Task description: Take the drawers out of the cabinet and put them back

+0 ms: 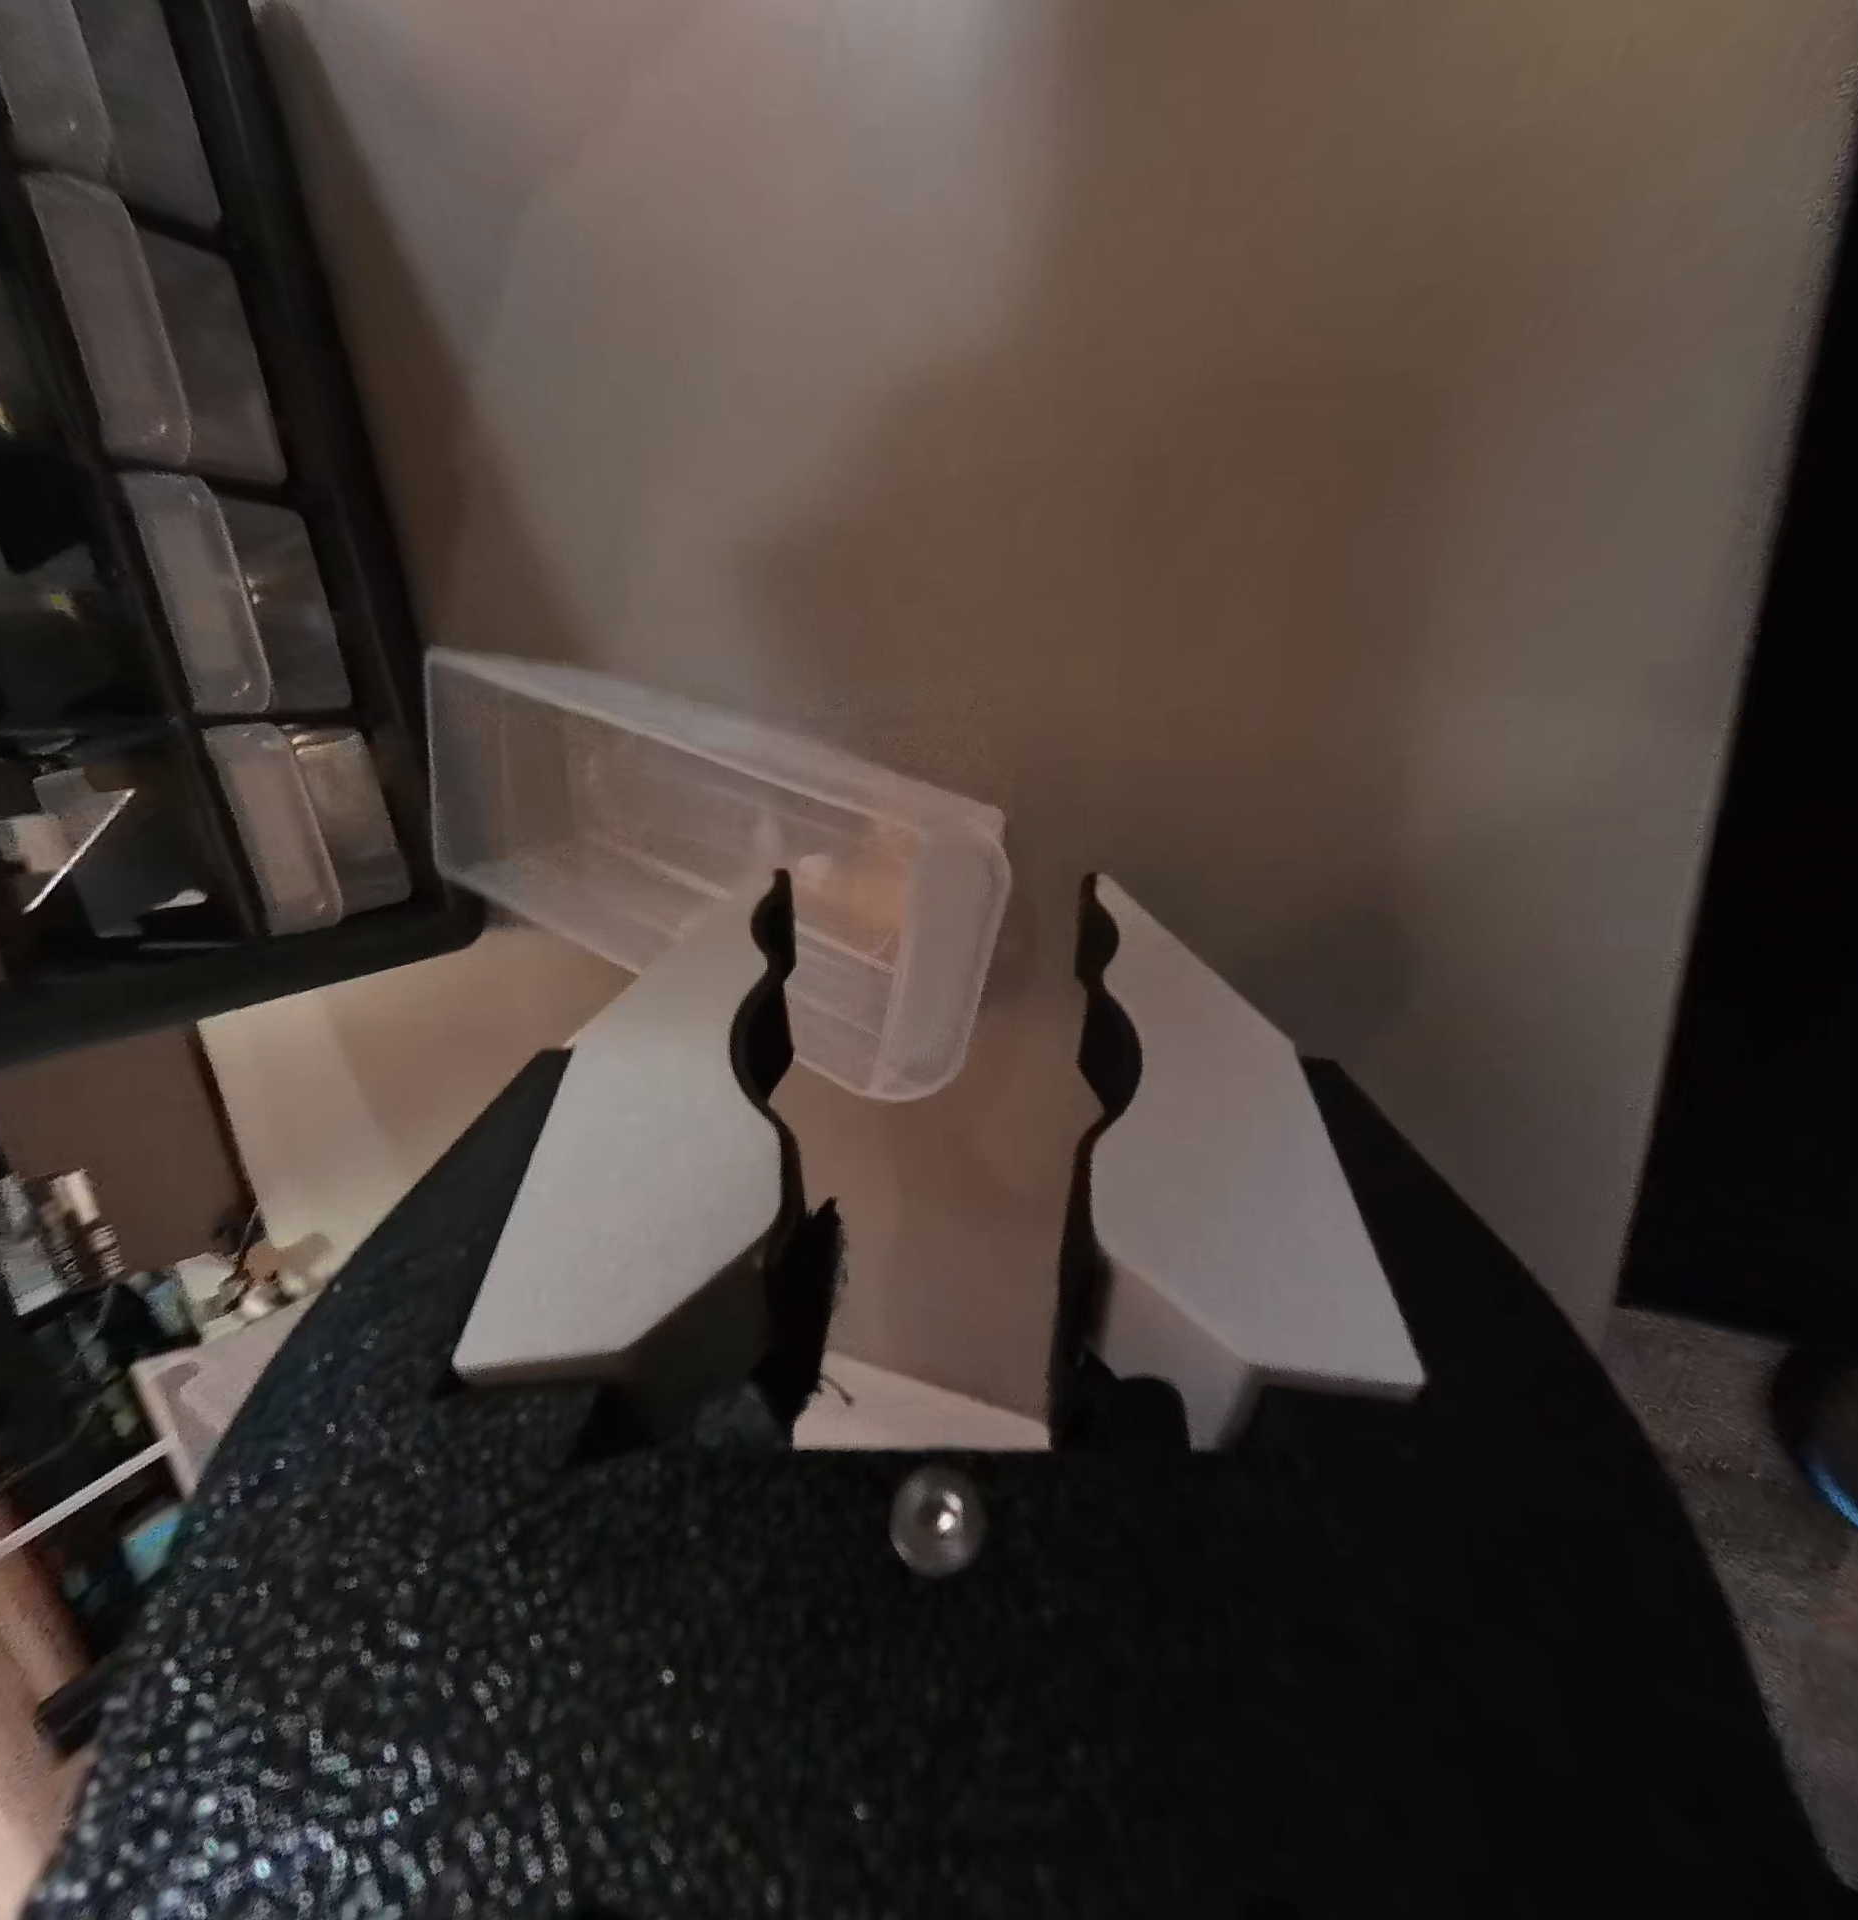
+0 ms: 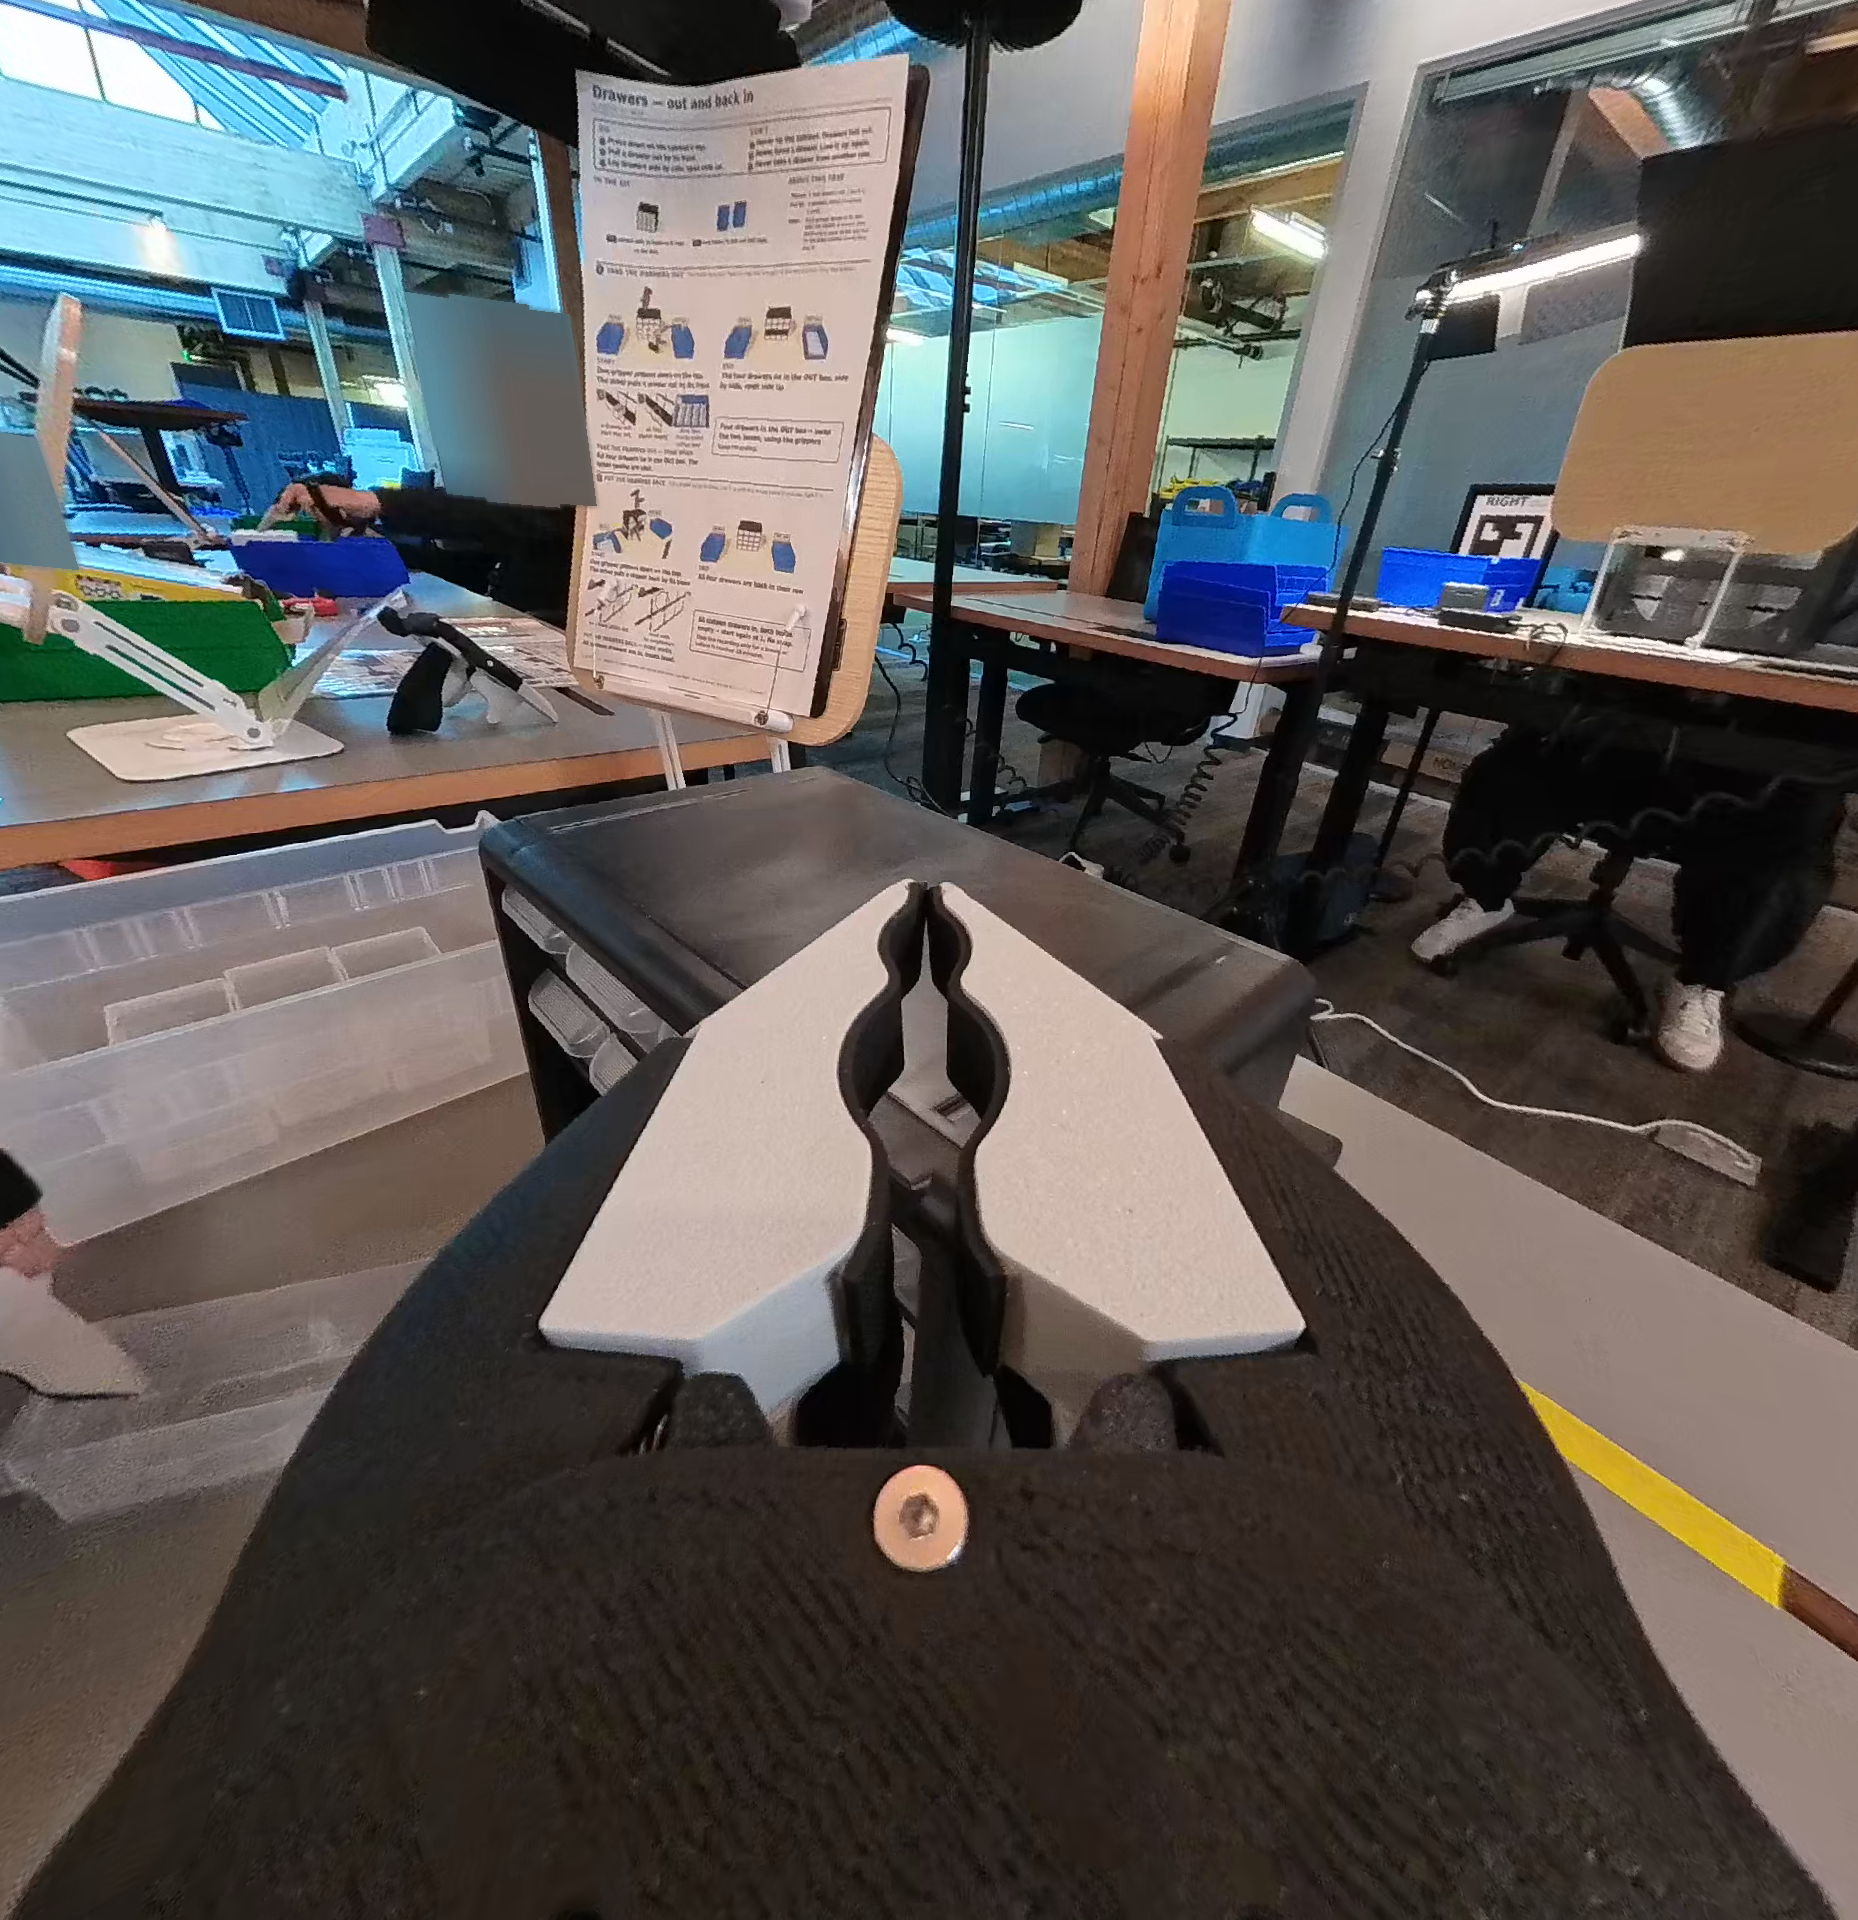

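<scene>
1. I see a white printed instruction sheet (image 2: pixel 733 395) clipped upright on a wooden board behind the table.
2. I see blue plastic bins (image 2: pixel 1242 592) on a far wooden desk.
3. Yellow tape strip (image 2: pixel 1657 1501) crosses the grey tabletop (image 2: pixel 1590 1299).
4. Black office chair (image 2: pixel 1112 717) beneath that desk.

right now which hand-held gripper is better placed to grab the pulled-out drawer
Left: the left hand-held gripper is open, right in front of the clear drawer. The right hand-held gripper is shut over the black cabinet top.
</scene>
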